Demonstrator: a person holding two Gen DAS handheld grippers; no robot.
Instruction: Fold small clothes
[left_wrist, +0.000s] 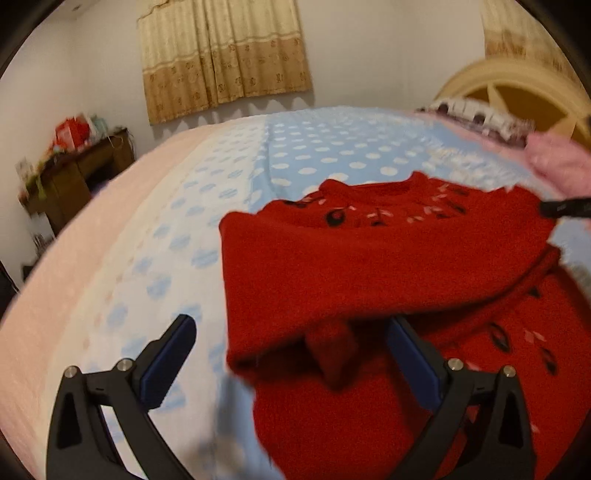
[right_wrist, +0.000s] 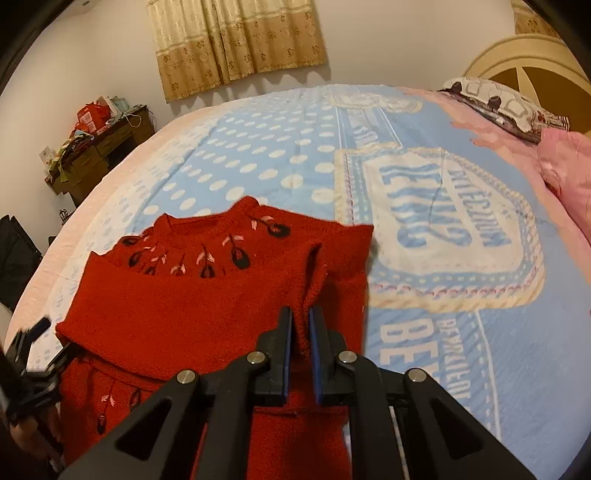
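My right tool (right_wrist: 300, 325) is nearly closed, pinching a raised fold of the red sweater (right_wrist: 207, 295), which lies partly folded on the bed's blue dotted blanket (right_wrist: 258, 158). My left tool (left_wrist: 291, 354) stands wide open at the sweater's edge, gripping nothing. Only the right view shows the blanket's big lettered badge (right_wrist: 436, 221); the left view shows the sweater's tucked sleeve (left_wrist: 332, 350).
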